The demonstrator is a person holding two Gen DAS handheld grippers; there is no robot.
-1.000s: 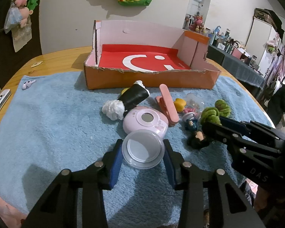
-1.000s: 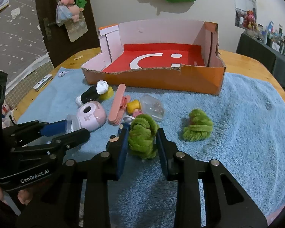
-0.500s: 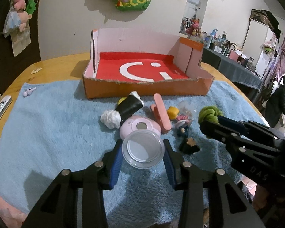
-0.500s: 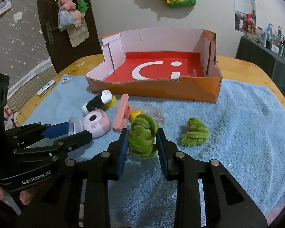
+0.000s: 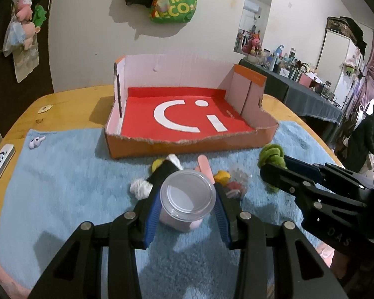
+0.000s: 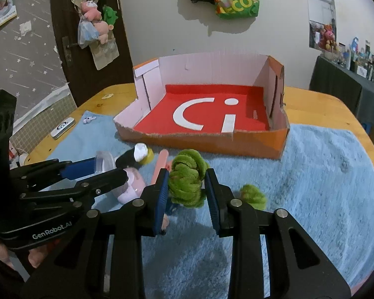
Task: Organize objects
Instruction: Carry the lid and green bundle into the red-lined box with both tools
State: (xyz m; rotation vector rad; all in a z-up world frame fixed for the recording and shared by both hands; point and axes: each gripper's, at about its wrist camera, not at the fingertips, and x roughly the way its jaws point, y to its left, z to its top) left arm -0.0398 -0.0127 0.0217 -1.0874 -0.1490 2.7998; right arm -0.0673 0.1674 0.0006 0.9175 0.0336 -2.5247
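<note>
My left gripper [image 5: 188, 199] is shut on a clear round plastic jar [image 5: 187, 195] with a white lid, held above the blue towel [image 5: 62, 186]. My right gripper [image 6: 187, 189] is shut on a green fuzzy knot [image 6: 187, 177], also lifted off the towel. The same green knot [image 5: 271, 154] shows in the left wrist view at the tip of the right gripper. The jar [image 6: 103, 162] shows in the right wrist view between the left gripper's blue pads. An open cardboard box [image 5: 187, 147] with a red floor stands behind, nothing in it.
On the towel lie a pink round gadget [image 6: 132, 186], a black-and-white roll [image 5: 162, 172], a pink clip [image 5: 204, 167], a yellow toy [image 5: 222, 175], a second green knot [image 6: 253, 195] and small figures. A white device [image 5: 1, 159] and an earbud [image 5: 36, 142] lie at left.
Both grippers have risen with their loads. The jar and the green knot now hang higher above the towel, and the box floor shows more from above.
</note>
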